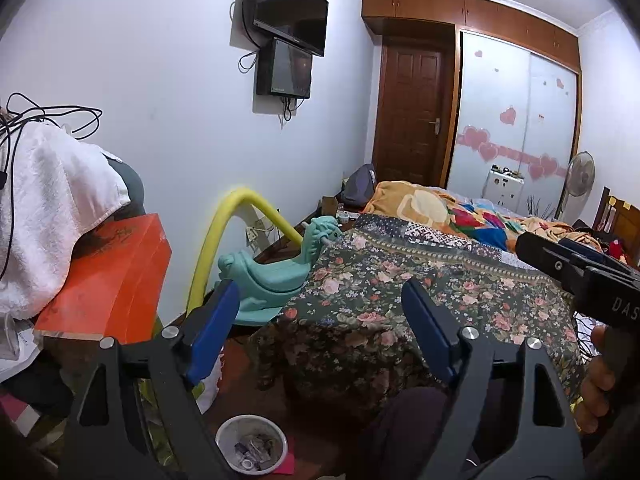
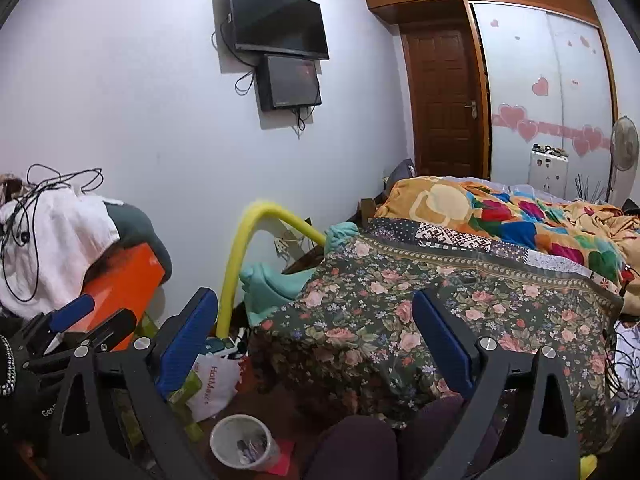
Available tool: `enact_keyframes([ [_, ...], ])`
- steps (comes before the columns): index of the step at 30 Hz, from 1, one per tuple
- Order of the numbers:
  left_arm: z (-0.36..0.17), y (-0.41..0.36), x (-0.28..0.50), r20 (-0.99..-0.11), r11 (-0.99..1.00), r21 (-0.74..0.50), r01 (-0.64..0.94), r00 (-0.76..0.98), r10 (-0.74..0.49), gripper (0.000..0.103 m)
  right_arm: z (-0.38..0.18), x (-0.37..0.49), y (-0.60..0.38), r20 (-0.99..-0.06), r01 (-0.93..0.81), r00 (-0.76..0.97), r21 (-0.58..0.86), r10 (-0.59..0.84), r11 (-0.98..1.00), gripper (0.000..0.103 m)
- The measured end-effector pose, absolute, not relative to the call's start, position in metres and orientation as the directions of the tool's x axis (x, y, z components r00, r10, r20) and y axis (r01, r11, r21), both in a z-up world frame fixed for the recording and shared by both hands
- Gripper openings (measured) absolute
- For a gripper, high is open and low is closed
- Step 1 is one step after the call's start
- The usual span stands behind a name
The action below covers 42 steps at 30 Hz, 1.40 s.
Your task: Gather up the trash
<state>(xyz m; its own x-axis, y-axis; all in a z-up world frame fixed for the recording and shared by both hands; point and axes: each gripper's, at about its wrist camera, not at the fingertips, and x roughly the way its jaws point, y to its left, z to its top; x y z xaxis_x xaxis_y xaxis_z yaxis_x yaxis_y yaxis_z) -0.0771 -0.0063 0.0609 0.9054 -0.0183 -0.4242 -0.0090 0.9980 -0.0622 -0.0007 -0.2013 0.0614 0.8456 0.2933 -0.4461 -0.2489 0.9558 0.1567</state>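
Trash sits in a small white cup (image 1: 252,449) on the floor, low and just ahead of the left hand-held gripper (image 1: 320,332), slightly toward its left finger. From the right hand-held gripper (image 2: 316,340) the same cup (image 2: 245,447) lies below and to the left. Both pairs of blue pads stand wide apart and hold nothing.

Judging from this, the cup is light and looks top-heavy with scraps, so a descending finger that clips its rim could tip it and spill the contents across the floor. A hard squeeze could also crumple it if it is thin plastic. The floral bedspread (image 1: 400,300) hangs just right of the cup, and a finger could snag its drape on the way down. The white plastic bag (image 2: 212,384) beside the right gripper's left finger might be meant for collecting, though that is only a guess.

What exactly fills the cup is too small to tell. Gripper frames hide the floor around it, and a dark rounded shape at the bottom of both views, perhaps the person's knee, covers more.
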Motion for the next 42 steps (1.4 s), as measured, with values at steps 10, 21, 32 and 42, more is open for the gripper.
enact_keyframes([
  [10,0.052,-0.006,-0.077,-0.445,0.998,-0.059,-0.011,0.895,-0.017,0.083,0.059,-0.005,-0.197,-0.456,-0.264,0.838,0.139,0.298,0.955,0.097],
  [21,0.052,-0.008,-0.077,-0.449,0.998,-0.055,-0.009,0.893,-0.017,0.083,0.061,-0.006,-0.195,-0.458,-0.274,0.836,0.13,0.303,0.953,0.097],
  [32,0.05,-0.007,-0.074,-0.457,0.998,-0.055,-0.001,0.889,-0.025,0.083,0.061,-0.003,-0.196,-0.461,-0.279,0.833,0.129,0.307,0.952,0.097],
  [42,0.05,-0.006,-0.074,-0.457,0.998,-0.056,0.002,0.889,-0.028,0.083,0.062,-0.003,-0.196,-0.461,-0.279,0.833,0.129,0.307,0.952,0.097],
])
